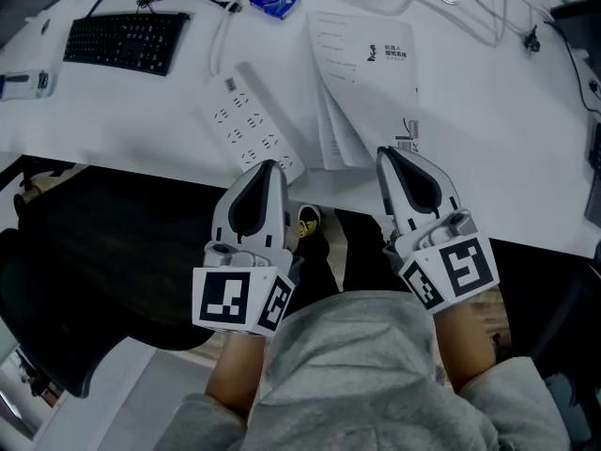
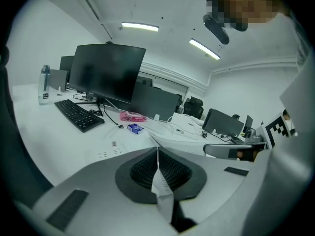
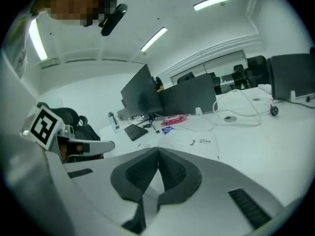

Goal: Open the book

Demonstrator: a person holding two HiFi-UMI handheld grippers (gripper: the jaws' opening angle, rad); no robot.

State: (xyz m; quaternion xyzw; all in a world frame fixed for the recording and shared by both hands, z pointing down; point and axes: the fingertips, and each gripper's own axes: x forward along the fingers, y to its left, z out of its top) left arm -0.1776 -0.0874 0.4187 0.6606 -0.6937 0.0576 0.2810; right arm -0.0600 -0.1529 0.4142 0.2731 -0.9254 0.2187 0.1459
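A white desk (image 1: 488,111) holds the book (image 1: 366,73), which lies flat at the near edge with its pages slightly fanned, just right of a power strip (image 1: 249,120). The left gripper (image 1: 275,165) and right gripper (image 1: 385,153) hover at that edge, jaws clenched on nothing, the right tip by the book's near corner.

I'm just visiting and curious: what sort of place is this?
Most likely an office: a white desk with a keyboard, a dark monitor and a power strip.
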